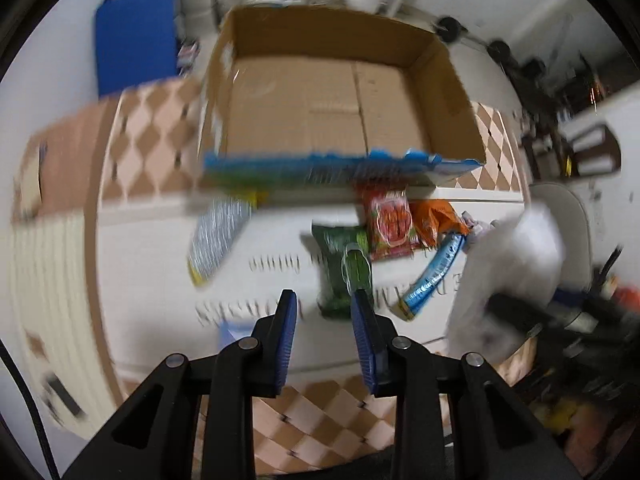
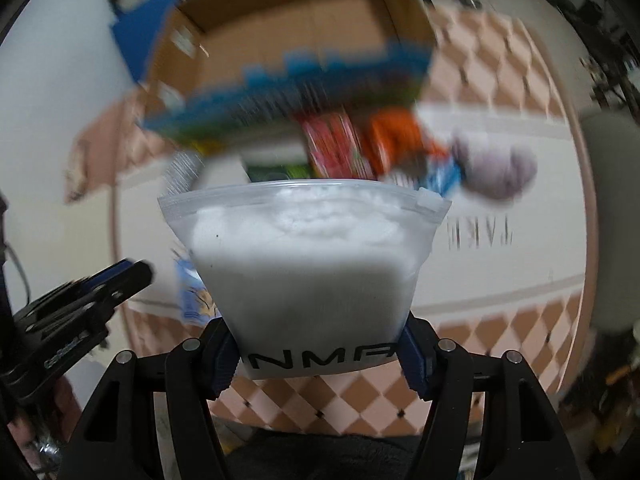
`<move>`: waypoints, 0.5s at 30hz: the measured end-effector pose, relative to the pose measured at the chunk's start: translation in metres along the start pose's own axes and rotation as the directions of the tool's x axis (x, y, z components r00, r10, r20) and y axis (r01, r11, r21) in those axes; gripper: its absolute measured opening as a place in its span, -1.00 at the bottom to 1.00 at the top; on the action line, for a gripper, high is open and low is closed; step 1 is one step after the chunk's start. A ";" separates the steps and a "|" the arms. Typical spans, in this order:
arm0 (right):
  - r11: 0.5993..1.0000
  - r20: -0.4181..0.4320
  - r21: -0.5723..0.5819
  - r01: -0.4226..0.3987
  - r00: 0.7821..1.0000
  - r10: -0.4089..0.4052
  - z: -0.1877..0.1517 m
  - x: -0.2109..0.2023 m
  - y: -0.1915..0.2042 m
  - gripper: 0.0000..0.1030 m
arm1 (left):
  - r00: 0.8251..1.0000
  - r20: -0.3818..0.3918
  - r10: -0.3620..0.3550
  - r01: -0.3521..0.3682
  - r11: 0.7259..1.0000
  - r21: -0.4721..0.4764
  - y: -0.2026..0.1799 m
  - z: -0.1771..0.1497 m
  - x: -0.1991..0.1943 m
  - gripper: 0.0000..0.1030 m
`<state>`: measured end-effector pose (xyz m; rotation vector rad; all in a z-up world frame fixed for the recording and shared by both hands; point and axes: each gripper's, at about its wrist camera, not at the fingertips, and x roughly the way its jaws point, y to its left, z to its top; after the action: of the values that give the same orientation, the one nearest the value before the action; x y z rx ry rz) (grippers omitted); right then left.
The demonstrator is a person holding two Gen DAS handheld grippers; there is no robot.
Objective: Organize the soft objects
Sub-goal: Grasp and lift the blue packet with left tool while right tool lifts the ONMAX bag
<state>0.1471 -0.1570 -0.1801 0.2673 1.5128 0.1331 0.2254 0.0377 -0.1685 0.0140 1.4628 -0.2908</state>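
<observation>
White printed matting (image 1: 132, 272), bordered by tan-and-pink diamond-patterned floor tiles (image 1: 320, 432), forms the working surface in both wrist views; motion blur softens most detail. Nearest in the right wrist view, the right gripper (image 2: 318, 354) clamps the lower end of a clear zip-top bag stuffed with white fluffy filling (image 2: 308, 256), its blue pads (image 2: 414, 360) pressed against either side of the bag, which stands up ahead of the jaws with its zip edge farthest from them. The left gripper (image 1: 324, 336) holds nothing; its jaws stand moderately apart above the matting. Just ahead of its right pad lies a green snack packet (image 1: 340, 268); beyond that, a red packet (image 1: 390, 224) and an orange packet (image 1: 434, 220), with a blue-and-silver wrapper (image 1: 432, 276) to their right and a silver patterned pouch (image 1: 216, 236) ahead and left of the jaws. A pale purple soft lump (image 2: 496, 172) lies to the right of the packets in the right wrist view; its nature cannot be told. Farthest ahead of both sets of jaws sits an open brown cardboard box (image 1: 332, 40), its near wall printed blue and green, its interior apparently bare.

Step judged in hand: carrying the stuffed bag toward the box. The next move calls for lifting the bag over the near wall, then parting the jaws once it is over the box floor.
</observation>
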 end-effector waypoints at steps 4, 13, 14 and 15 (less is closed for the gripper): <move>0.999 0.056 -0.045 -0.009 0.998 0.011 0.051 -0.025 0.010 0.34 | 0.996 -0.082 0.034 -0.035 0.999 -0.005 0.009 -0.001 0.047 0.43; 1.000 -0.050 -0.027 0.005 0.999 -0.006 0.068 0.025 -0.029 0.34 | 0.910 -0.412 0.041 -0.086 0.992 -0.092 0.053 -0.073 0.181 0.44; 0.999 -0.062 -0.030 0.009 0.998 -0.011 0.064 0.032 -0.029 0.34 | 0.904 -0.423 0.053 -0.098 0.992 -0.084 0.054 -0.075 0.189 0.44; 0.999 -0.072 -0.035 0.016 0.997 -0.019 0.060 0.038 -0.030 0.34 | 0.899 -0.432 0.072 -0.115 0.991 -0.074 0.055 -0.077 0.196 0.44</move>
<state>0.2063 -0.1821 -0.2228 0.2239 1.5825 0.1556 0.1771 0.0685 -0.3787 0.0736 1.9088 -0.1392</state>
